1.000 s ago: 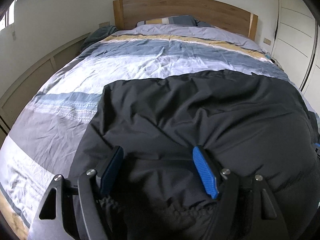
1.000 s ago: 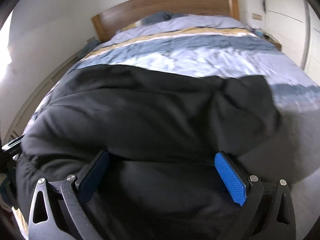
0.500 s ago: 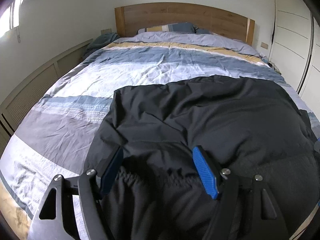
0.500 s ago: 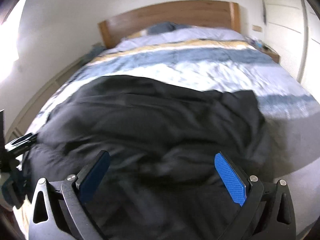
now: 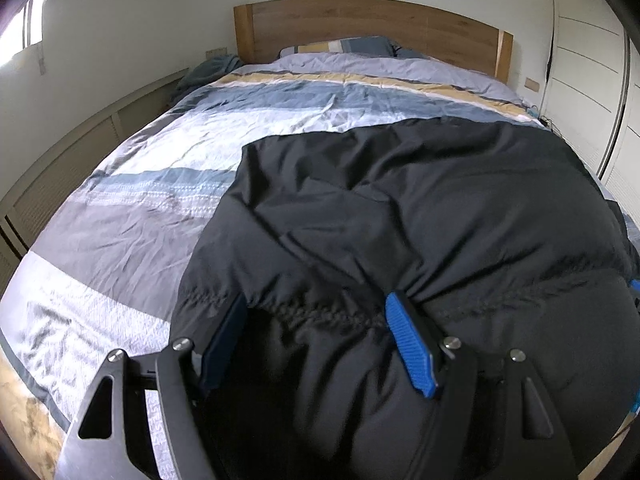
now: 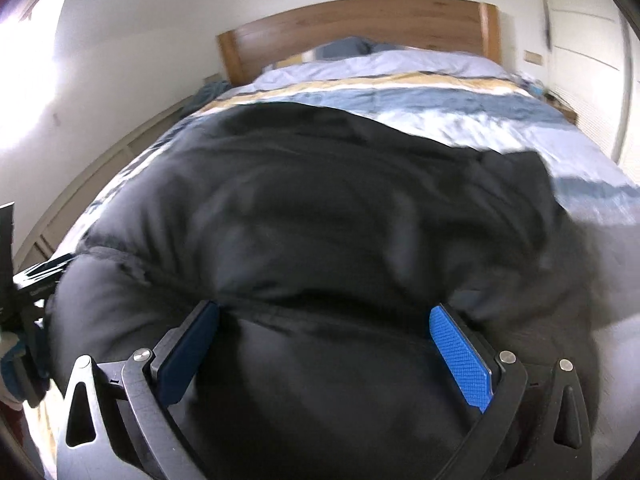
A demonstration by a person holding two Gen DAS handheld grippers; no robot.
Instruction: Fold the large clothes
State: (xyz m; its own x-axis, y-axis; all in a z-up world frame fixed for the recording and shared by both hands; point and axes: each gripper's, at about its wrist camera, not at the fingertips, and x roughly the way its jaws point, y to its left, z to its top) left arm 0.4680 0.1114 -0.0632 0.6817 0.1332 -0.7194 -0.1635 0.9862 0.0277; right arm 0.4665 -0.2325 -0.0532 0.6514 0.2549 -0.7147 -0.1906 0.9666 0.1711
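I have both sets of tongs buried in the near edge of the black padded jacket (image 5: 420, 208), which lies spread across the foot half of the bed (image 5: 120, 248), on top of the striped duvet (image 5: 280, 120). The left tongs (image 5: 312, 332) stand wide, with a thick bunch of the elastic hem gathered between the blue pads; the fabric puckers against the right-hand pad (image 5: 408, 344), so I judge it gripped rather than merely straddled. The right tongs (image 6: 324, 336) are spread about as far, with a padded seam filling the gap from pad to pad, though that view is smeared and I can't be sure both pads actually bite. My main worry is slip: the shell looks slick and puffy, so a wide, soft hold could let the hem slide out if I lift or pull it, and one side letting go would leave the fold skewed. If the two hands don't travel together, the far edge near the wooden headboard (image 5: 360, 20) side may drag and wrinkle, or pull the duvet along with it. The jacket also reaches close to the bed's right edge, where it could slump off. I can read no brand, label or writing anywhere; the tongs show plain blue textured pads only.
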